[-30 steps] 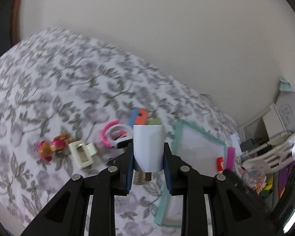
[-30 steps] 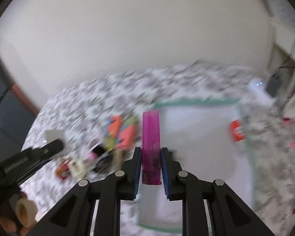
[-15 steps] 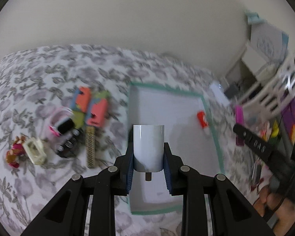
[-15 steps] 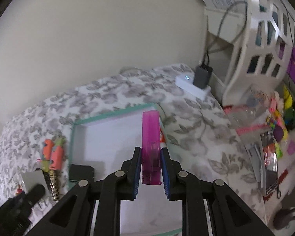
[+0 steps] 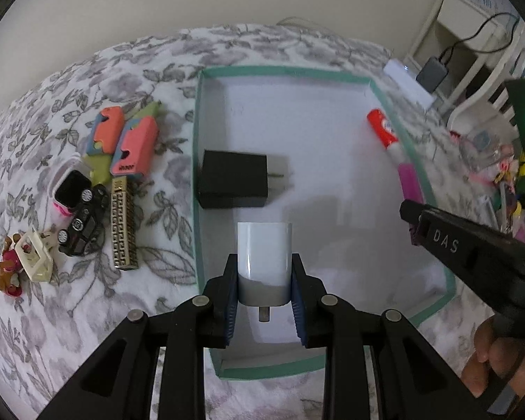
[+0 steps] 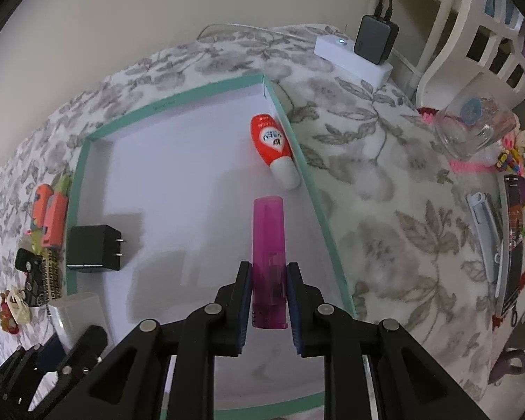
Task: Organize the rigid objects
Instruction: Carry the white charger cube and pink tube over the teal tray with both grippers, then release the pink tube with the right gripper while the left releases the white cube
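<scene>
A floral bedspread (image 5: 87, 315) carries a shallow tray with a teal rim (image 5: 283, 70), and both grippers hover above its white floor. The tray holds a black plug adapter (image 5: 232, 183) against its left wall and a red-and-white tube (image 6: 271, 143) lying along its right wall; the middle and near half look bare, so there is open room for setting things down. The left gripper (image 5: 264, 295) is clamped on a white charger block (image 5: 264, 253), held upright over the tray's near centre, its prong end pointing back toward the camera. The right gripper (image 6: 268, 301) is closed around a magenta lighter-shaped stick (image 6: 267, 245), poised near the right wall just short of the tube. The main risk, I judge, is crowding: the two tools hang close together over one tray, and releasing the stick from a height could let it roll into the tube or hop the low rim onto the bedspread. The charger, dropped on end, may topple toward the black adapter. Left of the tray, well outside the wall, small items wait in a cluster: coral cases (image 5: 129, 140), a gold patterned bar (image 5: 122, 224), a black toy car (image 5: 82, 224).
</scene>
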Motion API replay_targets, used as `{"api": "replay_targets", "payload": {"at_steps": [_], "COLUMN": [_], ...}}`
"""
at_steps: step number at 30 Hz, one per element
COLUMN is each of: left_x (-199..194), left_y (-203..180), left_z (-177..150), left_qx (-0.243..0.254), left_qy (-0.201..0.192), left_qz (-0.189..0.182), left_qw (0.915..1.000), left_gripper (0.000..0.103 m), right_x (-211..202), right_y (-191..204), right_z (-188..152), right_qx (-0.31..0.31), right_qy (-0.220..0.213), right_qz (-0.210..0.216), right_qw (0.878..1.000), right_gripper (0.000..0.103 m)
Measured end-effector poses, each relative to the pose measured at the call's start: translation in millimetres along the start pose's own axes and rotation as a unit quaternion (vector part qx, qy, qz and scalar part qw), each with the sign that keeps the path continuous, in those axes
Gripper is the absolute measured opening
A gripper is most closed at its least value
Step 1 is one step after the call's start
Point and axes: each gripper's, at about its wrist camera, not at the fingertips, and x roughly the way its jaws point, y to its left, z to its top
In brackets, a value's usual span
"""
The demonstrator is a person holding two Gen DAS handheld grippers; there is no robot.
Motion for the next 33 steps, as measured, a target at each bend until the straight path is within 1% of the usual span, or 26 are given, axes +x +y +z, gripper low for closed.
{"api": "replay_targets", "payload": {"at_steps": [10, 14, 19, 22, 24, 26, 29, 31, 32, 33], "left_x": [17.2, 18.9, 18.6, 17.7, 14.3, 8.7, -1.8, -9.5, -14.8, -20.0], "left_y": [-3.5, -7.3, -8.0, -6.0, -4.3, -2.0, 3.9, 9.5, 13.9, 18.6], "left_z": [-7.2, -6.0, -6.5, -4.6, -3.0, -0.9, 3.3, 6.0, 7.5, 8.9], "left_qx": [0.014, 0.026, 0.025, 0.022, 0.018, 0.01, -0.005, -0.016, -0.024, -0.032], "left_qy": [0.031, 0.029, 0.024, 0.02, 0.014, 0.007, -0.006, -0.017, -0.024, -0.032], "left_qz": [0.014, 0.025, 0.023, 0.022, 0.018, 0.01, -0.005, -0.011, -0.013, -0.012], "left_qw": [0.9993, 0.9989, 0.9991, 0.9993, 0.9996, 0.9999, 1.0, 0.9997, 0.9993, 0.9989], "left_gripper": [0.028, 0.028, 0.03, 0.041, 0.053, 0.057, 0.063, 0.067, 0.068, 0.069], "right_x": [15.3, 24.0, 24.7, 25.0, 22.9, 18.1, 3.9, -7.1, -10.9, -16.1], "right_y": [3.0, 5.7, 8.1, 8.2, 8.6, 9.8, 11.8, 12.3, 12.3, 12.4], "right_z": [-6.1, -10.3, -12.9, -14.0, -14.3, -9.8, -4.2, -0.9, 0.0, 1.4], "right_qx": [-0.011, -0.017, -0.023, -0.024, -0.024, -0.026, -0.027, -0.025, -0.024, -0.024], "right_qy": [0.03, 0.045, 0.042, 0.043, 0.041, 0.033, 0.009, -0.01, -0.017, -0.027], "right_qz": [-0.006, -0.006, -0.01, -0.012, -0.014, -0.016, -0.015, -0.011, -0.01, -0.008], "right_qw": [0.999, 0.999, 0.999, 0.999, 0.999, 0.999, 0.999, 1.0, 1.0, 0.999], "right_gripper": [0.021, 0.021, 0.021, 0.021, 0.021, 0.022, 0.024, 0.03, 0.036, 0.038]}}
